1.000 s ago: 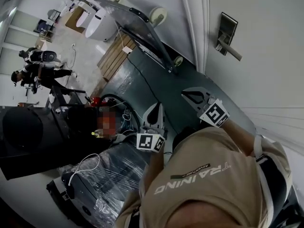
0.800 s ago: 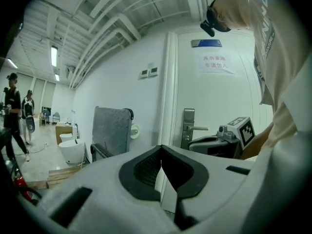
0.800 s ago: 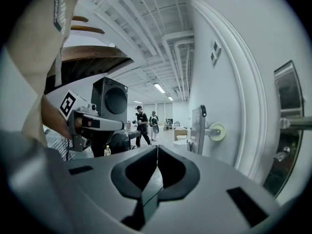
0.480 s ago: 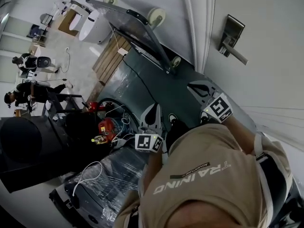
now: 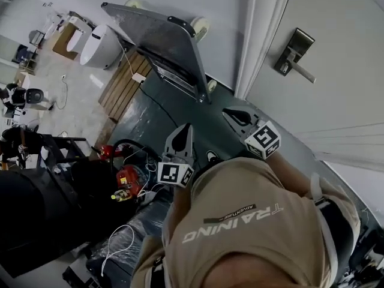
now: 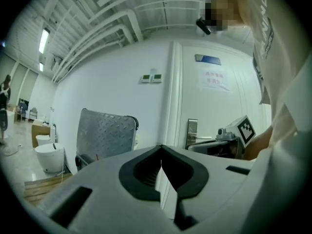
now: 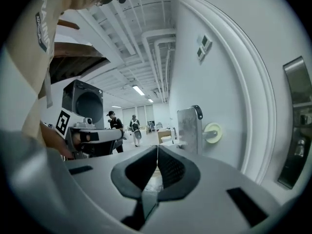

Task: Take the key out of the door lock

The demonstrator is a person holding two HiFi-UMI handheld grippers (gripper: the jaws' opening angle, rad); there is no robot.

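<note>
Door lock (image 5: 292,54) with lever handle sits on the white door (image 5: 342,95), upper right in the head view — key too small to make out. Right tool (image 5: 230,114) is below it, well apart. Left tool (image 5: 183,129) hangs beside it over the dark floor (image 5: 157,116) — both pinched together, nothing gripped.

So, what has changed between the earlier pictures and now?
The person seems to have stepped slightly nearer the door: the leaning cart and the door handle look larger in the head view. Nothing was taken hold of or let go. The left gripper and right gripper stay shut, empty and away from the handle.
</note>
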